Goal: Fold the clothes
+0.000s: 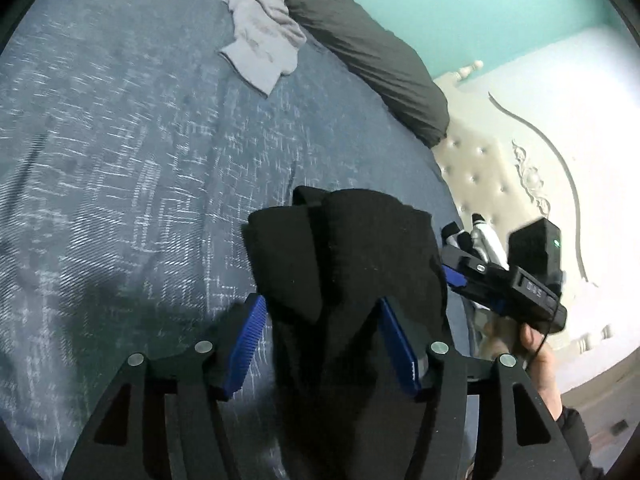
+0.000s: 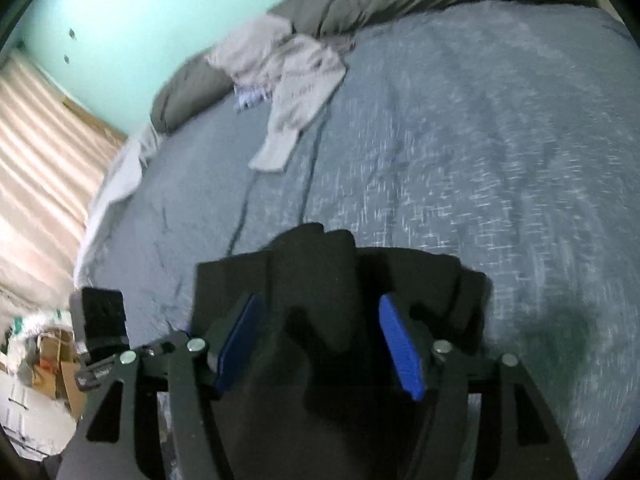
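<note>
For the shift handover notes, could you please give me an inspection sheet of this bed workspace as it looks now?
Surface: bed with blue-grey patterned cover, mostly flat, a few creases.
Job's things: black garment, bunched, lying between both grippers' pads; grey garment crumpled at the far side.
Clutter: dark grey duvet roll along the far edge.
Grippers: left gripper open, pads clear of the black cloth; right gripper open, also astride it.
Cables: thin black cable on the right gripper's handle.
Surroundings: turquoise wall, tufted white headboard, cardboard boxes beside the bed.
</note>
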`<state>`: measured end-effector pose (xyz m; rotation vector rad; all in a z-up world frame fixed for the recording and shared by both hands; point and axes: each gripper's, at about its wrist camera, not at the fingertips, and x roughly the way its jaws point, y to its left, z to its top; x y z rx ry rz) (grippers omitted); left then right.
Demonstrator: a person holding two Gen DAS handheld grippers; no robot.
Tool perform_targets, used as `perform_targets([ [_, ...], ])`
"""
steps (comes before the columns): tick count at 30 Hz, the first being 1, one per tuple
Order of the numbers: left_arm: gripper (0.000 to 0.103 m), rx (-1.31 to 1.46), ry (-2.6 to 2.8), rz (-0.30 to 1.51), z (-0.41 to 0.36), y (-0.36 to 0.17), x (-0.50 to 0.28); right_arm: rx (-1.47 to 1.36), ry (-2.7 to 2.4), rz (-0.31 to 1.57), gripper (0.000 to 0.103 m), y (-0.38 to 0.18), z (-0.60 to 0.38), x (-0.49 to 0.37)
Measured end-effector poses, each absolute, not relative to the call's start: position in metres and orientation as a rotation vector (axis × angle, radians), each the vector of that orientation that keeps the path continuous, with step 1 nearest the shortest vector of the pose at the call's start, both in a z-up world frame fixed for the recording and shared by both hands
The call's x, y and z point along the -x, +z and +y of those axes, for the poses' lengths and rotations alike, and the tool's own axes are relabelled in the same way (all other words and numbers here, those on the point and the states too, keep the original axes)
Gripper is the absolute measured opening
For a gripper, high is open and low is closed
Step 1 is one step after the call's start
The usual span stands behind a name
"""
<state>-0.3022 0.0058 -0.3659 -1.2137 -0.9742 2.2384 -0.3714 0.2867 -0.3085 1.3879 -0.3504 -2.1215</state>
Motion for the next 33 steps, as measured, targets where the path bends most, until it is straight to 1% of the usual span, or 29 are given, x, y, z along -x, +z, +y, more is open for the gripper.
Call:
perform_targets([
  [3, 0.061, 1.189, 2.215, -0.980, 0.010, -0.367, 0.305, -1.427, -2.074, -0.353, 0.064, -0.324, 0.279, 0.380],
  [4, 0.061, 1.180, 2.212, -0.973, 0.013, -0.367, 0.305, -1.425, -2.073, -0.345, 0.063, -0.327, 0.278, 0.380],
  [5, 0.061, 1.173, 2.211, -0.964, 0.015, -0.366, 0.306, -1.413, -2.070, -0.350, 0.059, -0.328, 0.278, 0.380],
  [6, 0.053, 1.162, 2.215, -0.952, 0.018, -0.363, 0.306, -1.397, -2.064, -0.366, 0.045, -0.329, 0.278, 0.379],
  [7, 0.036, 1.147, 2.221, -0.939, 0.019, -0.360, 0.306, -1.386, -2.062, -0.367, 0.037, -0.328, 0.278, 0.378],
  [8, 0.032, 1.132, 2.228, -0.926, 0.021, -0.357, 0.305, -1.376, -2.063, -0.361, 0.031, -0.327, 0.277, 0.376],
  [9, 0.030, 1.117, 2.234, -0.912, 0.023, -0.354, 0.305, -1.367, -2.064, -0.355, 0.019, -0.326, 0.277, 0.374],
  [10, 0.026, 1.103, 2.240, -0.899, 0.025, -0.352, 0.304, -1.352, -2.073, -0.356, 0.018, -0.322, 0.278, 0.370],
  [11, 0.025, 1.088, 2.246, -0.886, 0.027, -0.349, 0.304, -1.323, -2.090, -0.368, 0.018, -0.316, 0.282, 0.366],
  [15, 0.024, 0.990, 2.270, -0.805, 0.038, -0.325, 0.303, -1.172, -2.182, -0.390, 0.016, -0.285, 0.300, 0.339],
  [18, 0.030, 1.007, 2.282, -0.760, 0.049, -0.322, 0.310, -1.130, -2.263, -0.389, 0.016, -0.276, 0.312, 0.323],
  [20, 0.030, 1.047, 2.299, -0.778, 0.047, -0.331, 0.316, -1.175, -2.292, -0.401, 0.016, -0.287, 0.316, 0.328],
  [22, 0.045, 1.080, 2.312, -0.815, 0.039, -0.339, 0.318, -1.227, -2.316, -0.413, 0.016, -0.299, 0.318, 0.334],
  [24, 0.045, 1.094, 2.321, -0.833, 0.032, -0.342, 0.317, -1.269, -2.333, -0.417, 0.016, -0.309, 0.318, 0.341],
  [28, 0.044, 1.072, 2.351, -0.820, 0.025, -0.331, 0.312, -1.318, -2.346, -0.350, 0.016, -0.317, 0.309, 0.352],
  [30, 0.044, 1.059, 2.362, -0.787, 0.028, -0.323, 0.308, -1.335, -2.342, -0.354, 0.017, -0.318, 0.312, 0.355],
  [33, 0.044, 1.051, 2.376, -0.723, 0.037, -0.311, 0.302, -1.354, -2.324, -0.378, 0.024, -0.314, 0.317, 0.354],
])
